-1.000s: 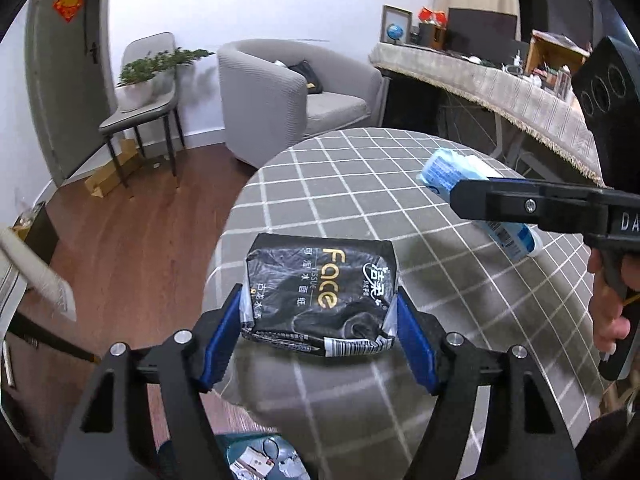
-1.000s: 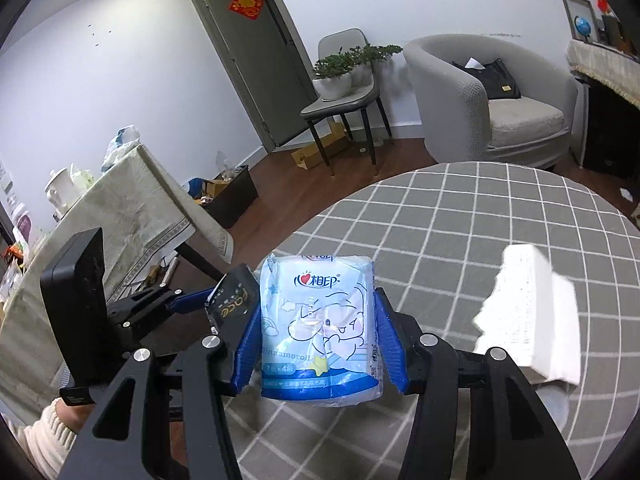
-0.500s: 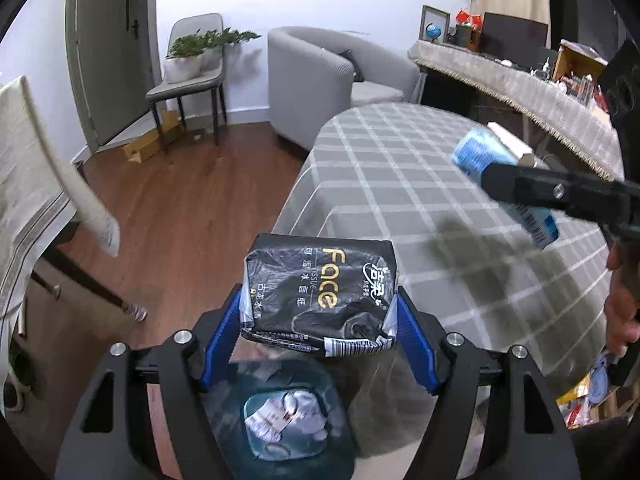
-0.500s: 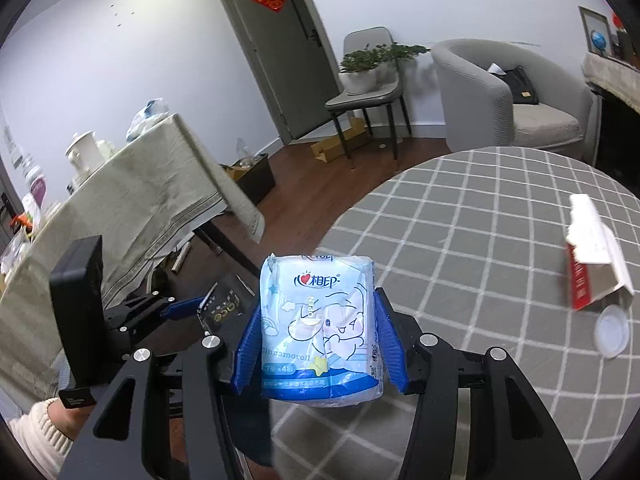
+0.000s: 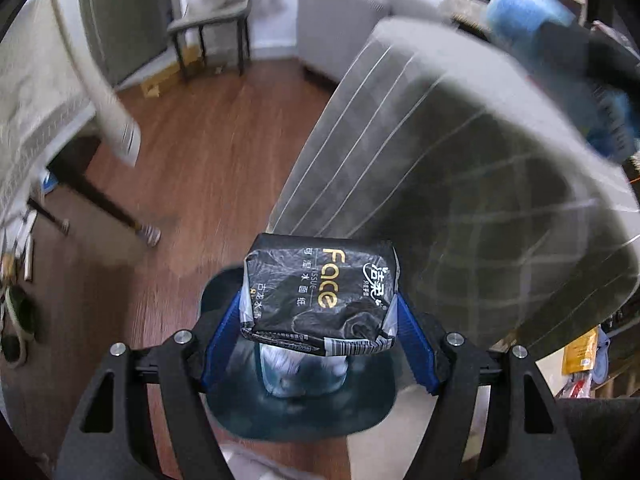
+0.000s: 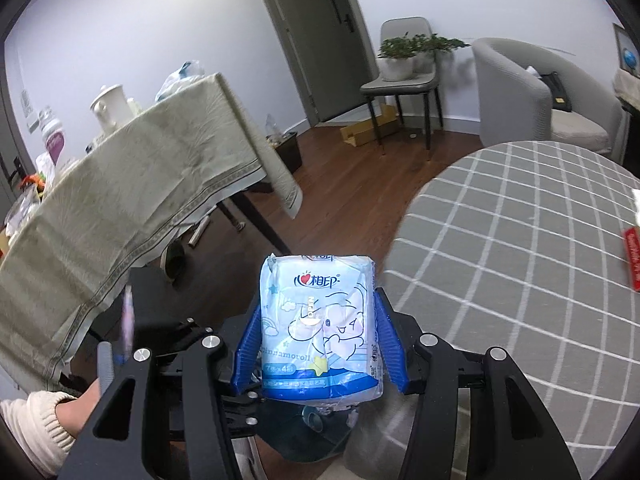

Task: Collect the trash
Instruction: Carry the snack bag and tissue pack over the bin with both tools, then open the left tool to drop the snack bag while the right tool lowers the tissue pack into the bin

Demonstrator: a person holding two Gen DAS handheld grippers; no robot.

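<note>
1. While both packs are clamped, you are in the carry-to-bin step: your left gripper (image 5: 320, 332) holds the black pack (image 5: 320, 292) between its blue pads, hanging over the bin (image 5: 300, 404) on the floor beside the table (image 5: 480, 200)
2. Your right gripper (image 6: 316, 348) holds the blue pack (image 6: 318, 328) by its sides; from its own view the bin (image 6: 316, 436) shows only as a dark rim below the pack, so it looks less squarely above the opening
3. Next move, as I judge it: spread the left jaws so the black pack drops in, since it sits over the bin's mouth
4. Bring the blue pack over the opening before you release it; near the rim it could fall to the floor (image 5: 208, 152)
5. Mind the left view's blur: steady before letting go
</note>
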